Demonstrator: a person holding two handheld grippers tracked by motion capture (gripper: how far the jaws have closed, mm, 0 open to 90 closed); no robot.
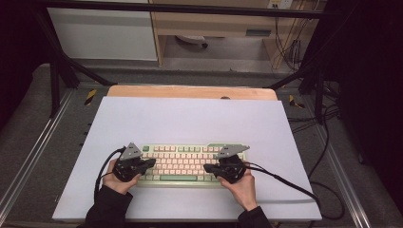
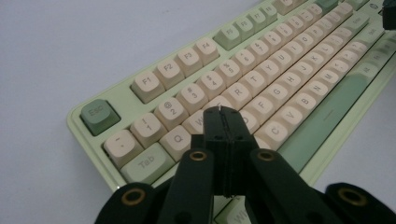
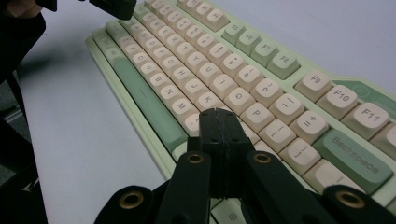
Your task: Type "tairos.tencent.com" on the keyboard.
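The keyboard [image 1: 183, 162] is cased in pale green plastic with a slight sheen, and its cream and green keycaps [image 2: 261, 70] are seen to be smooth, matt plastic with printed legends. The left gripper [image 2: 219, 112] and the right gripper [image 3: 218, 113] are made of matt black plastic with a faintly layered grain, pinned with dull brass-coloured metal rivets [image 2: 198, 155]. The table [image 1: 190, 91] is shown as bare light wood at its far edge, covered by a smooth, matt white sheet [image 1: 190, 121].
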